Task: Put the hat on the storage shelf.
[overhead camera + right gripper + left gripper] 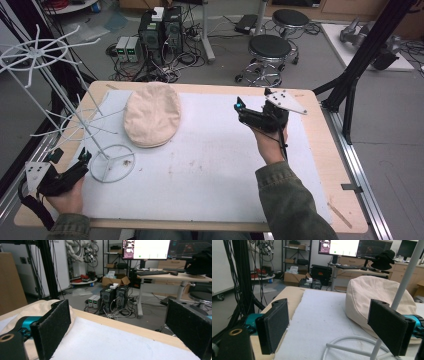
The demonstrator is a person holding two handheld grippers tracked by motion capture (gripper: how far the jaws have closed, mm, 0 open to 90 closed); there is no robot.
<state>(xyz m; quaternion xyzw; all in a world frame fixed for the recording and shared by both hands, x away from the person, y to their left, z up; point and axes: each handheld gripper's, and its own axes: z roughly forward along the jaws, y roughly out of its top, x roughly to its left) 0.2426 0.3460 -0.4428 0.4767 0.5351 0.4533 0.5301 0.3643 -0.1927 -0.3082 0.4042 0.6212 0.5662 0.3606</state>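
Two grippers over the desk (210,185) from above: left gripper (82,159) beside the wire rack (107,162) base, right gripper (239,106) right of the cream cap (152,120), apart from it. From the left gripper view: jaws spread, cap (372,293) ahead, rack pole (404,282) between. From the right gripper view: jaws wide apart, empty, cap (32,310) behind the left jaw
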